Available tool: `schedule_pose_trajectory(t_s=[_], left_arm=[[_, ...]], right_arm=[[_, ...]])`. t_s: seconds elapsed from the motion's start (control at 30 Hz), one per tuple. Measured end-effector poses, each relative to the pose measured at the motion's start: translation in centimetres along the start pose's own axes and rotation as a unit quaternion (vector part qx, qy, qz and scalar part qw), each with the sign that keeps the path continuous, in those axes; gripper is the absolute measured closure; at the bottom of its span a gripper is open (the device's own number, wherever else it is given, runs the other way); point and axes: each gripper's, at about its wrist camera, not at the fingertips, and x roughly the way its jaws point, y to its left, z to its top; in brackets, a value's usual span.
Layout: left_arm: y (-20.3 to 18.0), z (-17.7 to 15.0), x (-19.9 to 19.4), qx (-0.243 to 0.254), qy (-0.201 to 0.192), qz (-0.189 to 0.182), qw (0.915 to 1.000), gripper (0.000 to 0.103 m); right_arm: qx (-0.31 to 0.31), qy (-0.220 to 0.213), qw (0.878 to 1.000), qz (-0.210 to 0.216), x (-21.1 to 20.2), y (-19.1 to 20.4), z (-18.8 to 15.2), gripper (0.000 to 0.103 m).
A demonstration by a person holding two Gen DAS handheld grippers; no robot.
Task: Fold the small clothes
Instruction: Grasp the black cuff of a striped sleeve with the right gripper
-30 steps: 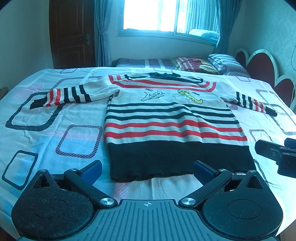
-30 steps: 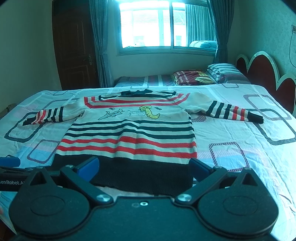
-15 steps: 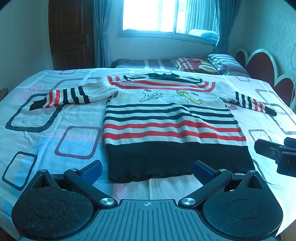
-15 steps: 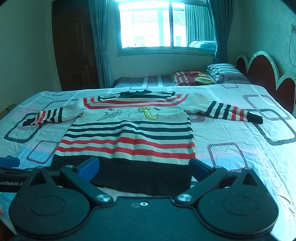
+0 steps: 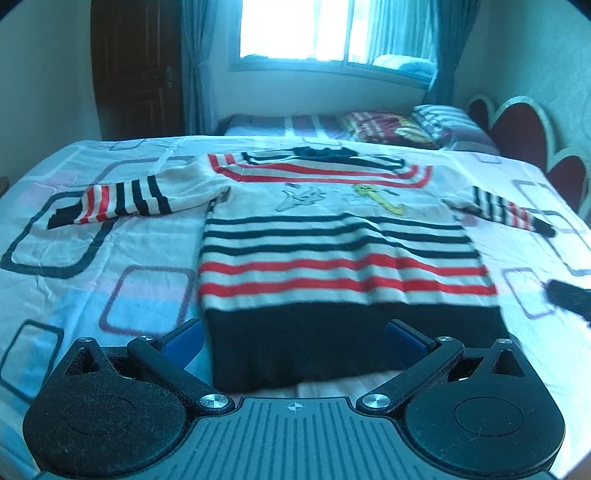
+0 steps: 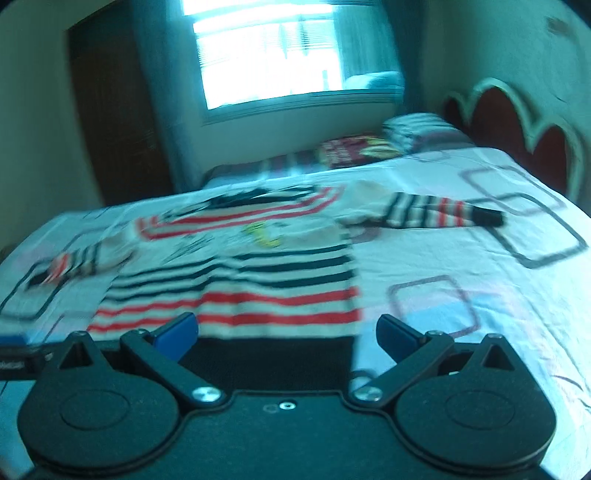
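Note:
A small striped sweater (image 5: 340,251) lies flat on the bed, front up, sleeves spread, its dark hem nearest me. It also shows, blurred, in the right wrist view (image 6: 240,280). My left gripper (image 5: 293,341) is open and empty, just above the hem's left part. My right gripper (image 6: 284,334) is open and empty, over the hem's right corner. The right gripper's tip shows at the right edge of the left wrist view (image 5: 569,299). The left gripper shows at the left edge of the right wrist view (image 6: 14,354).
The bed sheet (image 5: 92,258) is white with square outlines. Pillows (image 5: 406,125) lie at the far end by a red scalloped headboard (image 5: 517,129). A window (image 5: 314,33) and a dark door (image 5: 136,66) are behind the bed.
Both grippers have moved forward toward the sweater's hem. The right gripper has swung and tilted to the right, blurring its view. The sweater has not moved.

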Motion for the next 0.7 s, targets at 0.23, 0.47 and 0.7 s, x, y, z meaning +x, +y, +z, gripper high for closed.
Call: schedule_pose_trajectory(t_s=[0.23,0.47,0.7], left_arm=[[1.6,4.7,5.0,-0.006,-0.05,0.02,0.9985,0.0],[2.9,9.5,12.2,0.009,-0.054,0.083,0.9951,0.0],[4.1,12.0,18.3,-0.038,-0.039,0.1,0.9935,0.0]], right_arm=[[0.087,-0.026,0.995,-0.03,4.2,-8.1,3.7,0.015],[0.167,-0.063,0.981,-0.077,10.8,-17.1,8.3,0.04],[0.316,-0.05,0.944,-0.076,20.9,-25.5,8.9,0.054]])
